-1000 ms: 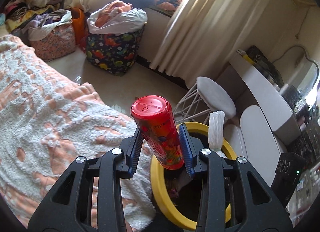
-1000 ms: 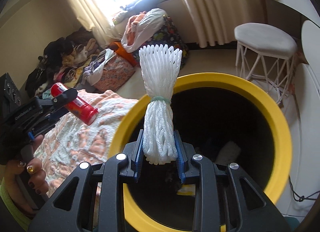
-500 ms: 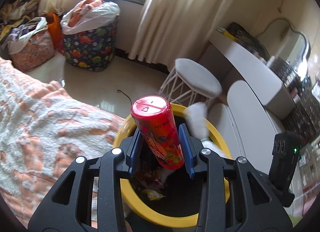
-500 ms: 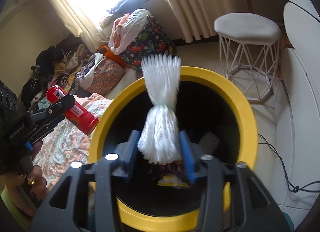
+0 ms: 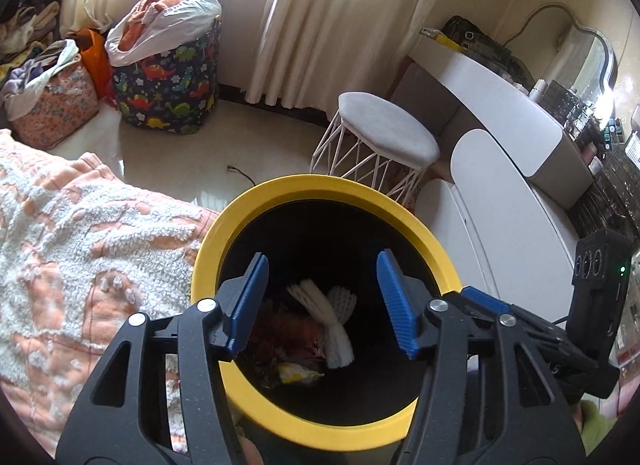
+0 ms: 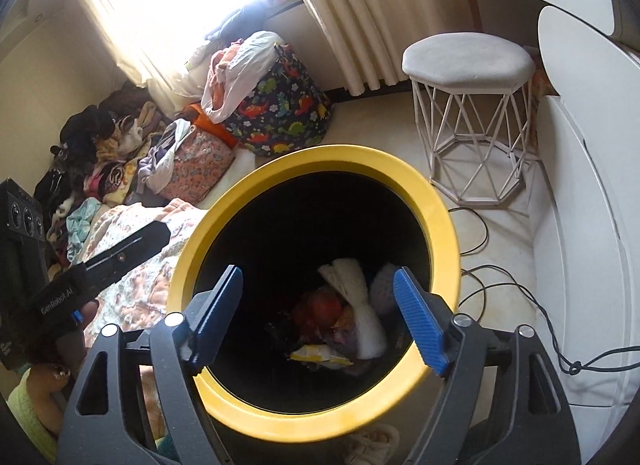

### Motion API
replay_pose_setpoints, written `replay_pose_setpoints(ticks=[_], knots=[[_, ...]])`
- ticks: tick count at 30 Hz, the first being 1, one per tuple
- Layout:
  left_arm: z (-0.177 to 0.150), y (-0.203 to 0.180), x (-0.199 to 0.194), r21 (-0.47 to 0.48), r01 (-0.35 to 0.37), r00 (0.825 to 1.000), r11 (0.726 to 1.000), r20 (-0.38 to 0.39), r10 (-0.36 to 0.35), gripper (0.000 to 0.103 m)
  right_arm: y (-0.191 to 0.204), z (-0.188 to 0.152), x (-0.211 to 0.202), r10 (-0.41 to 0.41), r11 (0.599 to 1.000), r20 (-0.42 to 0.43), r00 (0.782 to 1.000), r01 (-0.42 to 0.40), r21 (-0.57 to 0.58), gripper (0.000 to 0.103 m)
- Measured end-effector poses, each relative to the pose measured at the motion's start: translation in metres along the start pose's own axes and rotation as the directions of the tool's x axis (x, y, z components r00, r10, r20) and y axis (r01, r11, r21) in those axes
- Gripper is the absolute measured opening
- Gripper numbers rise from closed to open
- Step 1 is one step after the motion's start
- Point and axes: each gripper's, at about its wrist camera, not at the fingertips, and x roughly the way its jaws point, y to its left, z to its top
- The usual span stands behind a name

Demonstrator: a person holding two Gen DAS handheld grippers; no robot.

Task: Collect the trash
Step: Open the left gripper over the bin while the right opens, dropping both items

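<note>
A black bin with a yellow rim [image 5: 320, 189] [image 6: 320, 155] stands below both grippers, beside the bed. At its bottom lie a white foam net bundle [image 5: 332, 317] [image 6: 360, 305], a red can [image 5: 288, 329] [image 6: 320, 309] and a yellow wrapper [image 5: 298, 373] [image 6: 320, 355]. My left gripper [image 5: 322, 265] hangs over the bin mouth, its jaws opening with nothing between them. My right gripper [image 6: 318, 277] is also over the mouth, jaws opening and empty. The left gripper's finger [image 6: 132, 245] shows at the left of the right wrist view, held by a hand [image 6: 44, 377].
A fluffy orange and white blanket [image 5: 80, 249] lies left of the bin. A white wire stool [image 5: 384, 137] [image 6: 468, 61] stands behind it, and cables [image 6: 500, 277] trail on the floor to its right. A dinosaur-print bag [image 5: 168, 77] and clothes piles sit by the curtain. A white desk [image 5: 500, 105] runs along the right.
Both grippers have opened over the bin. The red can left the left gripper and the white foam net left the right one; both now lie inside the bin.
</note>
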Motion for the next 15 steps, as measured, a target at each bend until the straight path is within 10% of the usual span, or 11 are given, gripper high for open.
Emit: replay_pose_setpoints(ticks=[8,15], knots=[[-0.004,0.007,-0.014,-0.008,-0.031,0.999,0.999,0.021,0.031,0.089,0.006,-0.002,-0.006,-0.018,1.0,0.023,1.0,0.018,-0.017,0.084],[-0.007,0.019,-0.036,-0.036,-0.083,0.994,0.996,0.067,0.086,0.092,0.018,-0.002,-0.013,-0.027,0.998,0.057,0.998,0.03,-0.049,0.094]])
